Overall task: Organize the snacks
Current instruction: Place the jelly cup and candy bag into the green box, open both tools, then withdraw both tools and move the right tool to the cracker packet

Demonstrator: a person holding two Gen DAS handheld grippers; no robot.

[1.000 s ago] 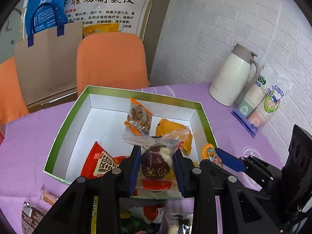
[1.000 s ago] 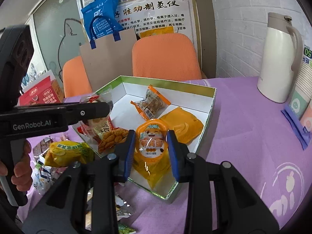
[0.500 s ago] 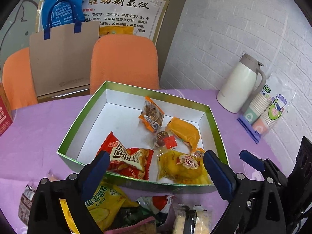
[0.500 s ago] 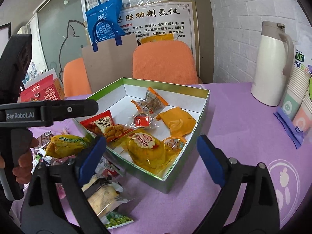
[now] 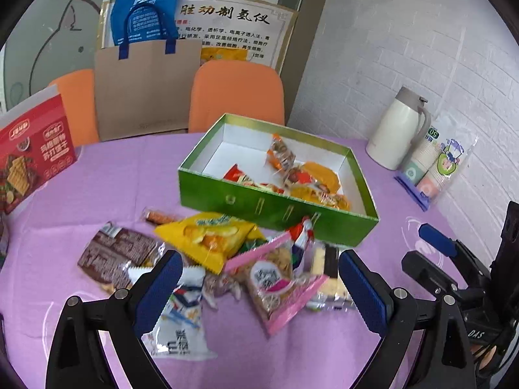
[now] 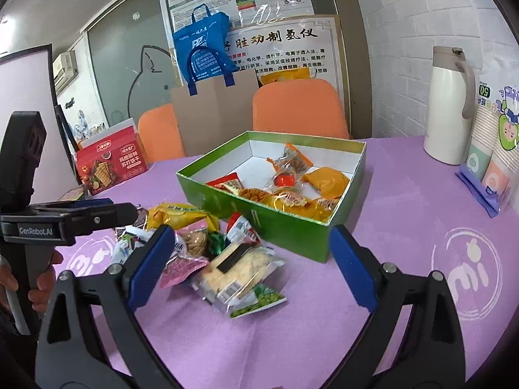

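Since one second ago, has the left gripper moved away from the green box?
Yes. The left gripper has pulled back from the green box; it was shut over it, now hangs open above the loose snack pile.

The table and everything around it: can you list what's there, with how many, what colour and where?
box: one, green outside, white inside, mid-table, open.
snacks in box: several, orange, yellow and red, near its right end.
loose snacks: a heap, yellow, pink, brown, white, in front of the box.
tablecloth: one, purple.
jug: one, cream, far right by the wall.
paper cups: one wrapped pack, beside the jug.
red carton: one, upright, far left.
chairs: two, orange, behind the table.
blue bag: one, hanging over brown cardboard.
left claw: open, over the heap.
right claw: open, over the heap.
hand: one, holding the left handle.
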